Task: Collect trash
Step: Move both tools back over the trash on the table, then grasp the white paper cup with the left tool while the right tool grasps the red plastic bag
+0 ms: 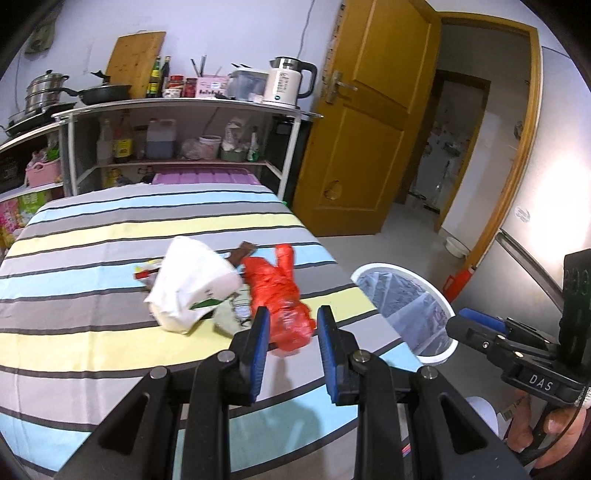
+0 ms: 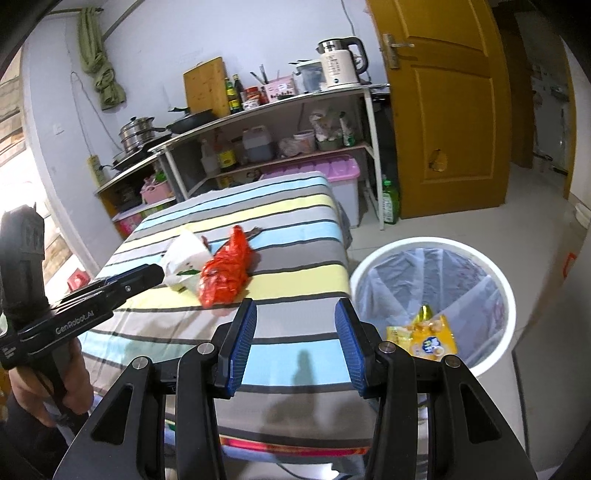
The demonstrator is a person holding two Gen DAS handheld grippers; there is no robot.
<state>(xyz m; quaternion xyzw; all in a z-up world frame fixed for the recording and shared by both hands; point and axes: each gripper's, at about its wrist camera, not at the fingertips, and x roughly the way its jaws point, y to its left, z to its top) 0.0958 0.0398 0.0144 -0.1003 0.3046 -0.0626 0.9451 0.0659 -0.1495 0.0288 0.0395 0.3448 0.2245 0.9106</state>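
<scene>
Pale walls [image 2: 207, 33] enclose the room, and a yellow-brown wooden door [image 1: 373, 122] stands open at the far right onto a light tiled floor [image 2: 532, 206]. Along the far wall runs a white-framed shelf unit [image 1: 184, 107], and daylight enters from a window [image 2: 14, 147] at left.

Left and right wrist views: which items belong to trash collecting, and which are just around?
Job:
red plastic bag
white plastic bag
lined bin
yellow snack wrapper inside it

Just around:
kettle
frying pan
steamer pot
purple-lidded box
</scene>
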